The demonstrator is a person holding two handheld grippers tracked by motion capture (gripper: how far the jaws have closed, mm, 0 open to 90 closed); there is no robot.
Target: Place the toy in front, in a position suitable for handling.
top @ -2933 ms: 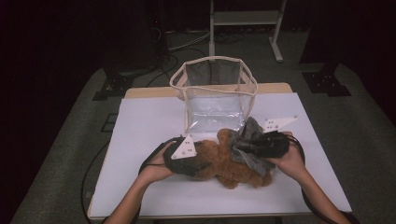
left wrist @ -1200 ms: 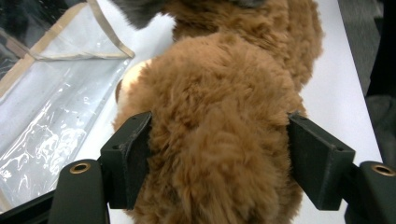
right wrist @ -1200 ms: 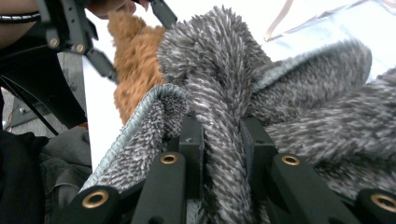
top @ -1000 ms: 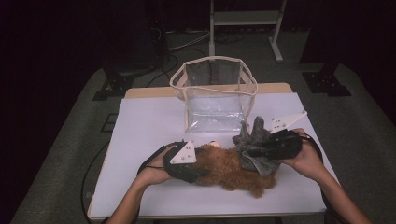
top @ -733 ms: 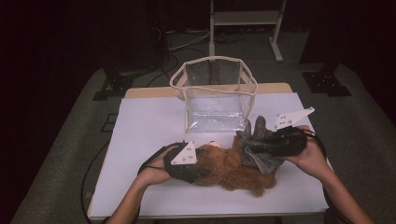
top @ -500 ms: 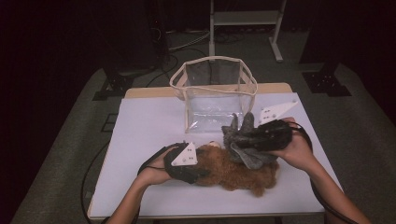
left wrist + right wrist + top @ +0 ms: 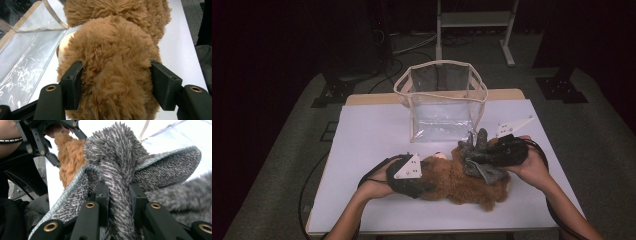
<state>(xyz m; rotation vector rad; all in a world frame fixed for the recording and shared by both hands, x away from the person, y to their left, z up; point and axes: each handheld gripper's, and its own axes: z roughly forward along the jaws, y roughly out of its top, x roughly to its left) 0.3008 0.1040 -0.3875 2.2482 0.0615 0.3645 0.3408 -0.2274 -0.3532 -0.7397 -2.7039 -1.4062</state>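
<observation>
Pinching grey cloth (image 7: 117,170), right gripper (image 7: 119,195); left gripper (image 7: 116,85) clamps brown plush (image 7: 112,50), seen close-up.

I counted one brown plush toy (image 7: 462,182) lying on the table (image 7: 362,140), and one grey fuzzy cloth (image 7: 479,155) bunched on top of it. There was one clear bag (image 7: 439,107) with cream trim, standing open behind them. I had two grippers: my left gripper (image 7: 424,185) and my right gripper (image 7: 477,157), each with two black jaws. One metal stand (image 7: 474,20) stood on the floor beyond.
</observation>
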